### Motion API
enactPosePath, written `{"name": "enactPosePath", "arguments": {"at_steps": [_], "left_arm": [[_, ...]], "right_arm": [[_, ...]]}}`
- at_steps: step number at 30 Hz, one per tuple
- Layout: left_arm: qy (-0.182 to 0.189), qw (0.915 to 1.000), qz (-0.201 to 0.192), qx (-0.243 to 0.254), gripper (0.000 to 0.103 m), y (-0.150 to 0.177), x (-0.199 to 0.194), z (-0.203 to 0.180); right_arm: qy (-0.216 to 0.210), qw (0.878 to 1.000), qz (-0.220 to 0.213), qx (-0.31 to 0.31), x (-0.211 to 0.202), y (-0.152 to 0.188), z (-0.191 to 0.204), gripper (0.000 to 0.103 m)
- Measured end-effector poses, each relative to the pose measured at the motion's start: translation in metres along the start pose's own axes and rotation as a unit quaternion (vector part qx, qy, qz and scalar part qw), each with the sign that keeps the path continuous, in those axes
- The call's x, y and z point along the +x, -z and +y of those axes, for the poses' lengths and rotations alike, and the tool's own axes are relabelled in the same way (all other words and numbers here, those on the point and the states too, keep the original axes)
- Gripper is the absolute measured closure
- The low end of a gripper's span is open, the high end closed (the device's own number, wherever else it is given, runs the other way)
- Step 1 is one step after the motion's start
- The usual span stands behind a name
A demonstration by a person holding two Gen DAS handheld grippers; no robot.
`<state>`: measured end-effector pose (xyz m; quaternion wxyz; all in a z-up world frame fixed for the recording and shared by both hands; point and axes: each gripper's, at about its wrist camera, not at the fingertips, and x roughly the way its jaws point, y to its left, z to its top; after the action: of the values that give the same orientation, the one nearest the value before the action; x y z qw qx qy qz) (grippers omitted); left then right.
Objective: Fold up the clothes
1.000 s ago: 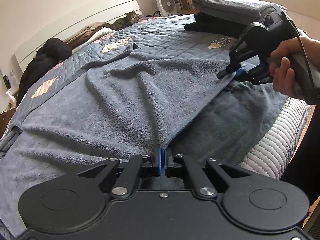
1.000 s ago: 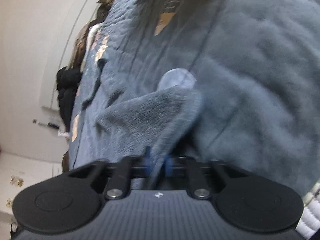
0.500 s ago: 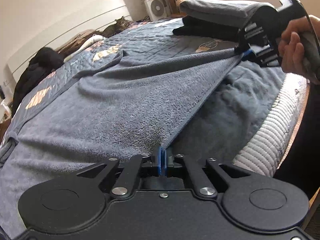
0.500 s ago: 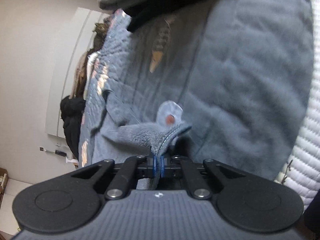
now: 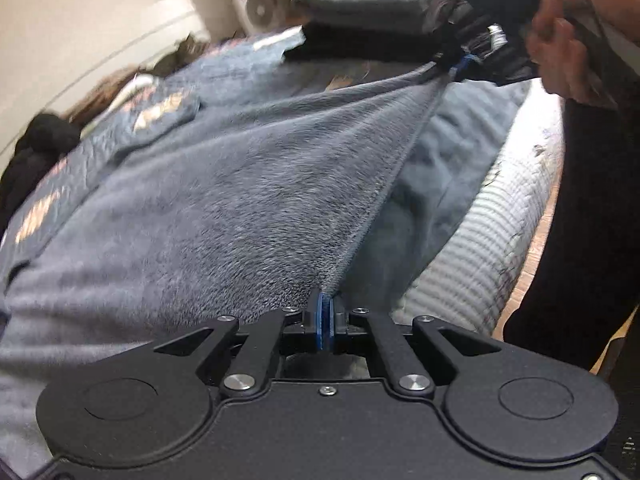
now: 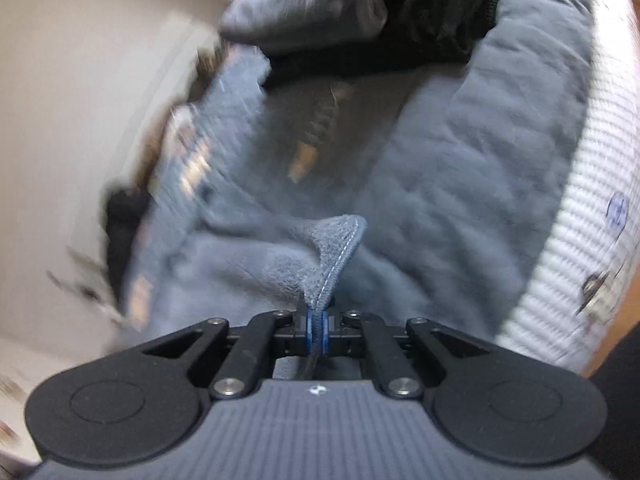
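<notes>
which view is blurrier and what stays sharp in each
Right wrist view is blurrier: wall, bedding and the folded pile smear, only the right gripper and the pinched towel corner stay crisp. Left wrist view: left gripper sharp, far bed and the hand soft.

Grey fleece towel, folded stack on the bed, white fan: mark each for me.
grey fleece towel point(image 5: 248, 208), left wrist view, middle of the lifted fleece face.
folded stack point(image 5: 372, 4), left wrist view, top grey folded layer.
white fan point(image 5: 258, 10), left wrist view, centre of its round grille.
</notes>
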<state>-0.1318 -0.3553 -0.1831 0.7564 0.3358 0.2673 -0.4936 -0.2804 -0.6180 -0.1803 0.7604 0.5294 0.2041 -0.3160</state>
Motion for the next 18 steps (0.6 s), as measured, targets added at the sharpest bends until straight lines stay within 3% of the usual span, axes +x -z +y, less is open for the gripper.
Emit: {"name": "enactPosePath", "arguments": {"at_steps": [3, 5, 8, 11, 12, 14, 18], "left_arm": [[0.011, 0.9997, 0.019, -0.006, 0.095, -0.001, 0.000, 0.010], [0.020, 0.9994, 0.026, -0.008, 0.088, -0.002, -0.003, 0.017], [0.070, 0.9974, 0.009, -0.015, 0.071, -0.007, -0.019, 0.031], [0.122, 0.9895, -0.044, -0.064, 0.048, -0.014, -0.041, 0.051], [0.129, 0.9860, -0.062, -0.085, 0.045, -0.018, -0.047, 0.056], [0.125, 0.9799, -0.090, -0.127, 0.045, -0.027, -0.051, 0.064], [0.045, 0.9774, -0.102, -0.180, 0.042, -0.050, -0.043, 0.085]], "right_arm": [[0.065, 0.996, -0.016, -0.063, 0.003, 0.000, 0.012, 0.092], [0.093, 0.991, -0.033, -0.089, -0.002, -0.004, 0.017, 0.085], [0.079, 0.989, -0.075, -0.102, -0.024, -0.012, 0.023, 0.067], [0.053, 0.981, -0.095, -0.158, -0.035, -0.016, 0.040, 0.052], [0.039, 0.979, -0.097, -0.177, -0.036, -0.016, 0.047, 0.048], [0.008, 0.973, -0.086, -0.214, -0.029, -0.018, 0.062, 0.043], [-0.036, 0.956, -0.067, -0.285, -0.009, -0.022, 0.095, 0.037]]}}
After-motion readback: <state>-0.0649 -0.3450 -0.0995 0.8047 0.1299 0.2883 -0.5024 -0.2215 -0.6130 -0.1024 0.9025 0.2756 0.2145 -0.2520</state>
